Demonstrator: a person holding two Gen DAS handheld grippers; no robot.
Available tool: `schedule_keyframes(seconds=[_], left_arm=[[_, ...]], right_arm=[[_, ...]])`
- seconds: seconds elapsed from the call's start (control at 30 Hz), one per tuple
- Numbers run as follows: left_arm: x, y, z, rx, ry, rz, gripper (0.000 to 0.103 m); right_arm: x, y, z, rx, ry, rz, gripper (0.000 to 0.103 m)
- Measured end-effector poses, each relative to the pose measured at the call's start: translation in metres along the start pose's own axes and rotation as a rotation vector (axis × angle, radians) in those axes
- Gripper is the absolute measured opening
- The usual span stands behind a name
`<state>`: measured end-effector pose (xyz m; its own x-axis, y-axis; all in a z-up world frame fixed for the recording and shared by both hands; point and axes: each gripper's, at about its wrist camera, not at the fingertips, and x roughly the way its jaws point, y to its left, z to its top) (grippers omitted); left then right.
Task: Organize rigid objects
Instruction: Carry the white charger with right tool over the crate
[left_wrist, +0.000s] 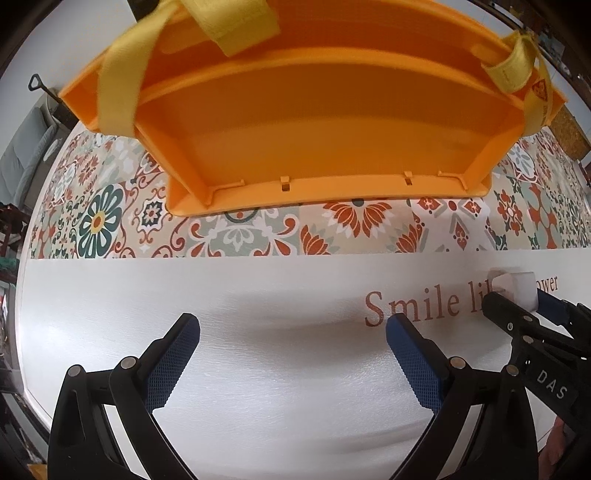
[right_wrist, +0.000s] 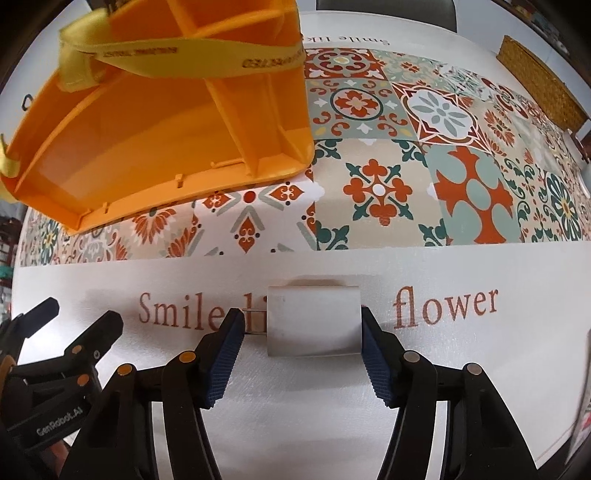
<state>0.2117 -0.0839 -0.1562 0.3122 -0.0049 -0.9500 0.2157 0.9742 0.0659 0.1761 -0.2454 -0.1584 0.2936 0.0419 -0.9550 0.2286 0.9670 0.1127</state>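
White block (right_wrist: 314, 320): plain, smooth, lying between the right gripper (right_wrist: 302, 360) pads, right pad touching, left apart. Left gripper (left_wrist: 292, 365): spread, holding nothing. Orange divided bin (left_wrist: 314, 122) well beyond; bare tablecloth (left_wrist: 288, 295) between.

We see our tongs in black, the left tongs (left_wrist: 291, 365) and right tongs (right_wrist: 301, 358) alike, each with dark blue ribbed pads (right_wrist: 223, 363). Between the right tongs sits a plain white block (right_wrist: 314, 320). Ahead of both tongs, the bin (left_wrist: 314, 122) is bright orange with yellow straps (left_wrist: 118, 92). The desk (left_wrist: 258, 369) under the tongs is white with reddish-brown lettering (right_wrist: 445, 305); beyond it we see a band of tile patterns (right_wrist: 406, 166) in rust orange, dark green, sage, cream and a little yellow. Far right of the right tongs lies a tan woven mat (right_wrist: 539, 81).
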Motion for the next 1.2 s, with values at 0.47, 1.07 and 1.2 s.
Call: schedule_keyframes(seconds=[0.47, 1.07, 1.2], left_arm=[[-0.038, 0.018, 0.003, -0.009, -0.074, -0.02, 0.103], [-0.089, 0.043, 0.018, -0.022, -0.185, -0.027, 0.103], [-0.101, 0.047, 0.021, -0.028, -0.215, -0.027, 0.103]], right_arm=[[-0.046, 0.014, -0.003, -0.015, -0.076, 0.025, 0.062], [-0.092, 0.043, 0.009, -0.038, -0.194, 0.062, 0.062], [-0.103, 0.049, 0.013, -0.046, -0.22, 0.068, 0.062]])
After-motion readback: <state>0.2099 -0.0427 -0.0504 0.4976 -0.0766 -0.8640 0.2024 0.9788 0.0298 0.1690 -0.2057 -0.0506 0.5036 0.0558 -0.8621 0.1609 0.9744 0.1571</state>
